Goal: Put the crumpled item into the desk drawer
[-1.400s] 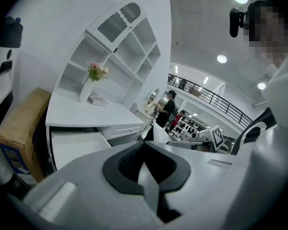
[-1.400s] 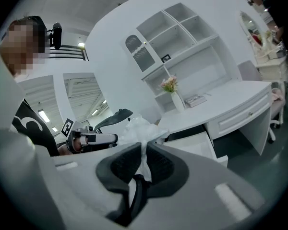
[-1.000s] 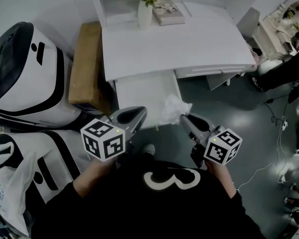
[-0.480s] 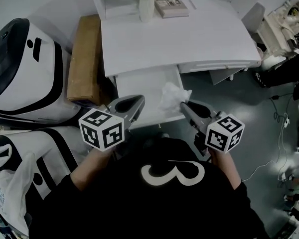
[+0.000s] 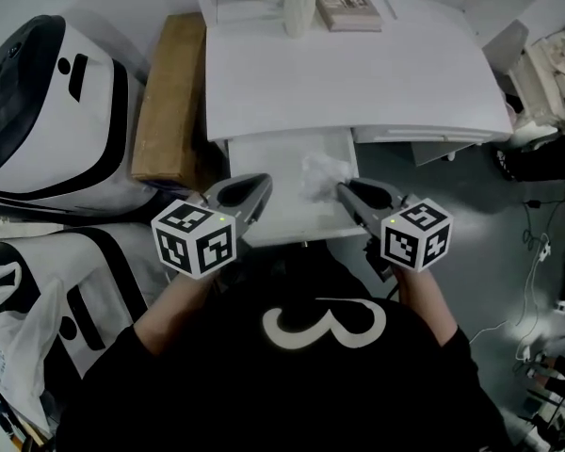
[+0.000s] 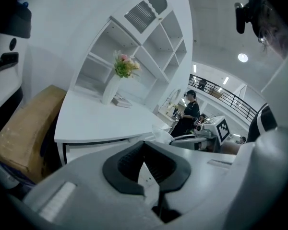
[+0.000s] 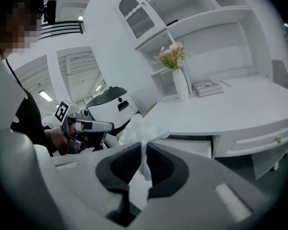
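The crumpled item is a white tissue [image 5: 322, 170]. My right gripper [image 5: 342, 188] is shut on the tissue, holding it over the right part of the open desk drawer [image 5: 268, 172]. In the right gripper view the tissue [image 7: 140, 128] bunches up above the pinching jaws, with a thin strip running down between them. My left gripper [image 5: 262, 185] hovers over the drawer's left front corner, shut, with nothing in it. In the left gripper view its tips [image 6: 144, 143] meet in front of the drawer [image 6: 93, 147]. The right gripper [image 6: 201, 134] shows there at the right.
The white desk [image 5: 358, 73] carries a vase of flowers [image 5: 299, 6] and a book [image 5: 350, 9] at its back. A brown cardboard box [image 5: 169, 102] stands left of the desk. Large white-and-black shells [image 5: 47, 111] and a plastic bag [image 5: 9, 337] fill the left side. Cables lie on the floor [image 5: 537, 252].
Both grippers have moved forward toward the desk. The tissue, earlier at the drawer's front right corner, now hangs over the drawer's inside. The right grip on it is unchanged.
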Demonstrator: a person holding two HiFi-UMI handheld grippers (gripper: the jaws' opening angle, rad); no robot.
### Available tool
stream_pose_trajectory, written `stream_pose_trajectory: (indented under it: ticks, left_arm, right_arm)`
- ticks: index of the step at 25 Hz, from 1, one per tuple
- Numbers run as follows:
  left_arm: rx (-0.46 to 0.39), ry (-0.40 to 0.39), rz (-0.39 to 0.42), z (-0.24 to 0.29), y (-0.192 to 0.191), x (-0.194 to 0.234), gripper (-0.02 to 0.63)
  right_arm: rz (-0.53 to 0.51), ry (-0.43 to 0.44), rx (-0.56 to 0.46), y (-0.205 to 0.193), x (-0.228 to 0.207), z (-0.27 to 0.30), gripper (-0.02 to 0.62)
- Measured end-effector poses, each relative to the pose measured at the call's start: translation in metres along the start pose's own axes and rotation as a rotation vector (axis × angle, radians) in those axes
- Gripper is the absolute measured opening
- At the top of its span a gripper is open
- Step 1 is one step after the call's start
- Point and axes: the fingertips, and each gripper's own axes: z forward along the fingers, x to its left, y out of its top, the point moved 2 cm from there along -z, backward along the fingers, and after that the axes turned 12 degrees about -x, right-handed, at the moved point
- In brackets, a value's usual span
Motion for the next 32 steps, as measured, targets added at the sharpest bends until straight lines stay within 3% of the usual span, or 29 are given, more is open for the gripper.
stream_pose_trajectory:
  ticks: [18, 32]
  left_arm:
    - [0.034, 0.198, -0.108, 0.026, -0.027, 0.069, 0.008]
    - [0.045, 0.308, -0.160, 0.020, -0.050, 0.110, 0.008]
  right_arm:
    - [-0.013, 0.103, 0.300, -0.054, -0.063, 0.106, 0.037]
    - [-0.049, 0.070, 0.487, -0.130, -0.101, 0.158, 0.038]
